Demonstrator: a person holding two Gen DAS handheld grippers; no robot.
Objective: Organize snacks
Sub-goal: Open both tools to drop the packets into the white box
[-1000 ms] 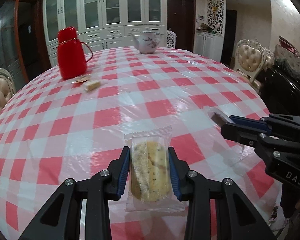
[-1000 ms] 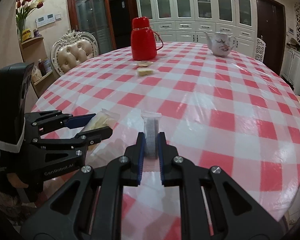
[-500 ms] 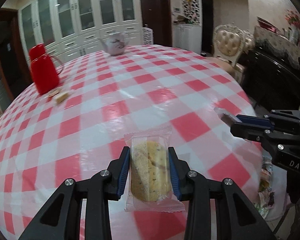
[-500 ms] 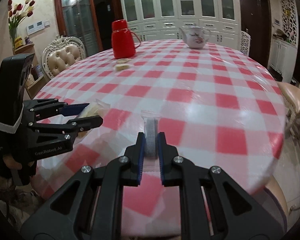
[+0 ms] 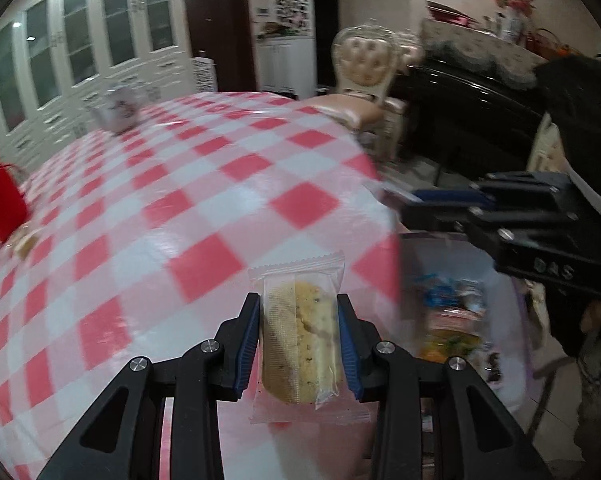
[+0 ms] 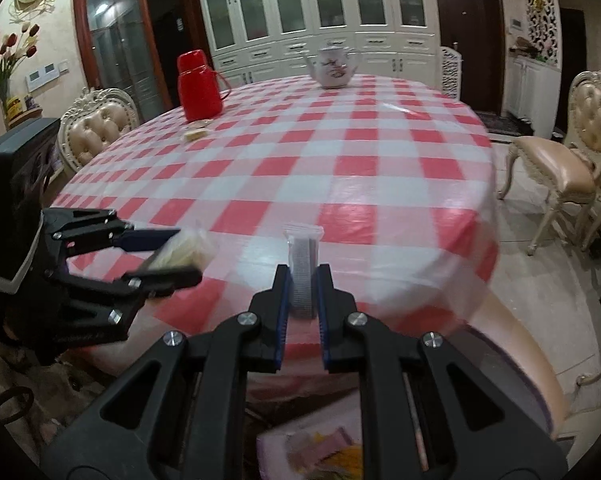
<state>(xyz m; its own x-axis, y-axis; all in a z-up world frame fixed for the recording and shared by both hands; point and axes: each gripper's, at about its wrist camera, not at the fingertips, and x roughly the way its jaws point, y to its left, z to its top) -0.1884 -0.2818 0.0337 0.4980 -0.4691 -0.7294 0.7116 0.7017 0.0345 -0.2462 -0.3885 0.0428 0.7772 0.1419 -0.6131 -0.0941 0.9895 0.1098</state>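
My left gripper (image 5: 298, 316) is shut on a wrapped yellow cake (image 5: 298, 336) in clear plastic, held above the table's near edge. In the right wrist view that same left gripper (image 6: 180, 252) shows at the left with the wrapped cake (image 6: 184, 246) between its fingers. My right gripper (image 6: 303, 284) is shut on a thin snack packet (image 6: 303, 270) seen edge-on, grey inside a clear wrapper. From the left wrist view the right gripper (image 5: 404, 204) reaches in from the right. A container of mixed snack packets (image 5: 452, 312) sits below the table edge, with its rim (image 6: 268, 440) under my right gripper.
The round table has a red and white checked cloth (image 6: 320, 152). A red thermos (image 6: 198, 86), a white teapot (image 6: 334, 66) and a small snack (image 6: 196, 134) stand at its far side. A cream chair (image 6: 572, 152) is at the right, a dark cabinet (image 5: 460, 120) beyond.
Both grippers have swung rightward toward the table's edge with their snacks still held. The snack container below the edge has come into view.
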